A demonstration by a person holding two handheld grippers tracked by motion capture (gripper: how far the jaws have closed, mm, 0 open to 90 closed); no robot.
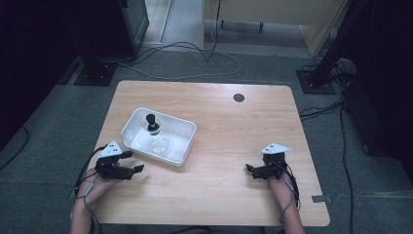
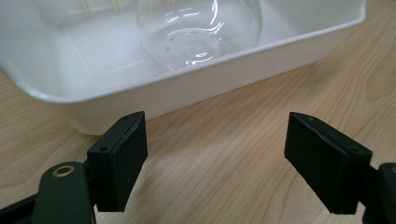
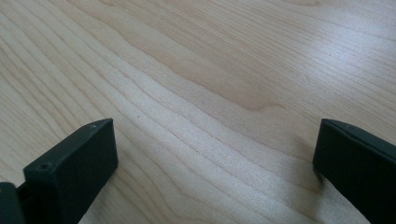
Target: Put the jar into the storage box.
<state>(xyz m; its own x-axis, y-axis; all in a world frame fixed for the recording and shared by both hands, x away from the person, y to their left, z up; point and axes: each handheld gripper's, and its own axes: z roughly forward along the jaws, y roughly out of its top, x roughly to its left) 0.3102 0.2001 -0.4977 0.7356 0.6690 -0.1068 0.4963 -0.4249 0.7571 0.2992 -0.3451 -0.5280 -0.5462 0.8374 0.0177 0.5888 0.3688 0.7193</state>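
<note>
Roughly, by label:
Tray: a white tray (image 1: 181, 146) lies on the left half of the worktop, just beyond the left gripper (image 1: 132, 162); in the left gripper view its near wall (image 2: 196, 88) runs across just ahead of the two black jaws, apart from them.
Glass bowl: a clear glass bowl (image 1: 159, 144) sits inside the tray, toward its near wall; in the left gripper view it (image 2: 198, 30) lies ahead of the gap between the jaws.
Black knob: a dark upright piece (image 1: 152, 122) stands in the tray behind the bowl.
Left jaws: wide apart, nothing between them but bare wood.
Right jaws: on the right gripper (image 1: 252, 170) they are spread wide over bare wood, holding nothing, well apart from the tray.
Surface: pale wooden worktop (image 1: 234, 131) with rounded corners and a small dark round insert (image 1: 238, 97) near the far edge.
Room: grey floor (image 1: 48, 122), cables (image 1: 195, 58), dark stands.
Open space: bare wood between the two grippers and across the right half.
</note>
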